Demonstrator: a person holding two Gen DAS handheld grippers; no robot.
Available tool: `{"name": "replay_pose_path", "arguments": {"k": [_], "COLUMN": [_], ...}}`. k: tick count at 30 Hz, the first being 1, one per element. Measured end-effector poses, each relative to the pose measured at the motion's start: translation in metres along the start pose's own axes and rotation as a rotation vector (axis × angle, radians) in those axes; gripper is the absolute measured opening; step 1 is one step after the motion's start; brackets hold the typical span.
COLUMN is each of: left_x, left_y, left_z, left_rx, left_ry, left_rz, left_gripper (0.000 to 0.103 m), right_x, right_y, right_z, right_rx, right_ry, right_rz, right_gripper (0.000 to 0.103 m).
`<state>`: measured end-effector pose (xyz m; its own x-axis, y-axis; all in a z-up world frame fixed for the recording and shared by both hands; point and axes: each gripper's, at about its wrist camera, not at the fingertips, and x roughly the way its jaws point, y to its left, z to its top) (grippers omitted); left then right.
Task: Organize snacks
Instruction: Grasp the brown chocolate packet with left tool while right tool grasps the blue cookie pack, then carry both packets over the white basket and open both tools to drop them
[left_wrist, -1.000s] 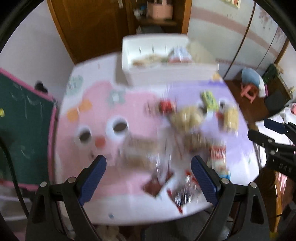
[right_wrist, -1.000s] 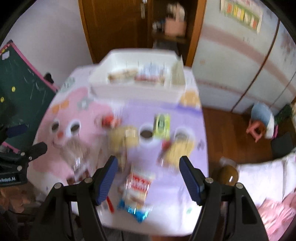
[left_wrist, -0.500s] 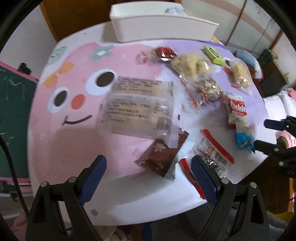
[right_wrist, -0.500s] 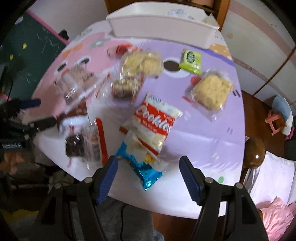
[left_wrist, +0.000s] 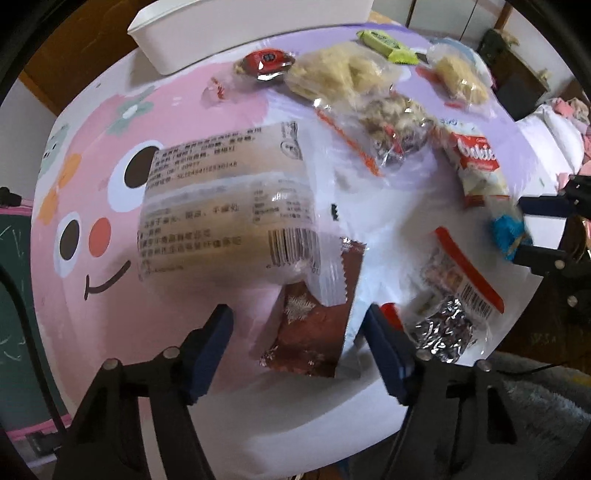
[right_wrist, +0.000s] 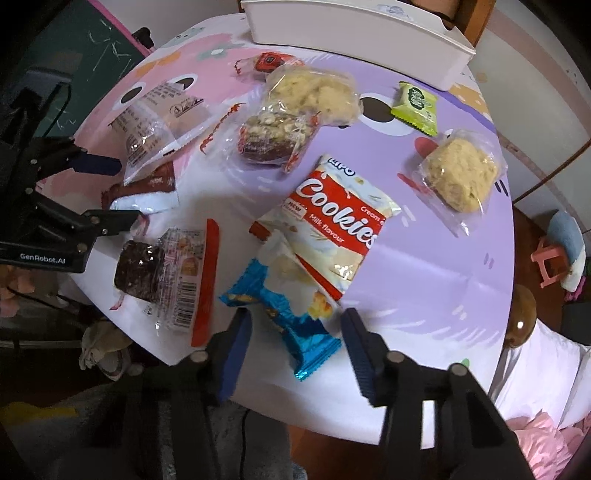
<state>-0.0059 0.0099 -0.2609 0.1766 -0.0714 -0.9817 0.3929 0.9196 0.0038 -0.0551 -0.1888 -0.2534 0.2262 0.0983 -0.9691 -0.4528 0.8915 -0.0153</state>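
A: Where are the grippers over the round table?

B: The left gripper straddles the brown sachet near the front rim. Its jaws have just been closing, yet they stand apart and the pads do not touch the foil. The large clear bag overlaps the sachet's upper corner.

A: And the right?

B: The right gripper brackets the blue wrapper, which lies just inside the near edge. Its jaws have also just been closing, not yet pinching. The Cookies pack overlaps the wrapper.

A: Free space?

B: Bare purple surface right of the Cookies pack; the white bin sits at the far rim.
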Motion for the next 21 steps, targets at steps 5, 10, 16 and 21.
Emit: {"name": "replay_pose_path", "arguments": {"k": [5,10,16,21], "left_x": [-0.003,-0.007,-0.031,-0.066], "left_y": [-0.004,-0.008,-0.011,-0.008], "left_z": [0.001,-0.003,-0.022,-0.03], "left_rx": [0.003,-0.023,-0.091,-0.144], "left_ry": [-0.012,-0.008,-0.03,-0.083], "left_rz": [-0.021,0.004,-0.03,-0.054], "left_gripper": [0.039,0.036,0.036,0.035], "right_x": [-0.002,-0.009,-0.028,-0.052], "right_y": [-0.001,-0.007,-0.016,-0.018], "right_z": [-0.002,-0.005,-0.011,-0.008], "right_rx": [0.017,0.05,0.098,0.124], "right_ry": [-0.006,-0.014,-0.046,-0.096], "right_rz": [0.021,0.046,0.071,0.081], "right_gripper": [0.034,0.026,0.024,0.024]}}
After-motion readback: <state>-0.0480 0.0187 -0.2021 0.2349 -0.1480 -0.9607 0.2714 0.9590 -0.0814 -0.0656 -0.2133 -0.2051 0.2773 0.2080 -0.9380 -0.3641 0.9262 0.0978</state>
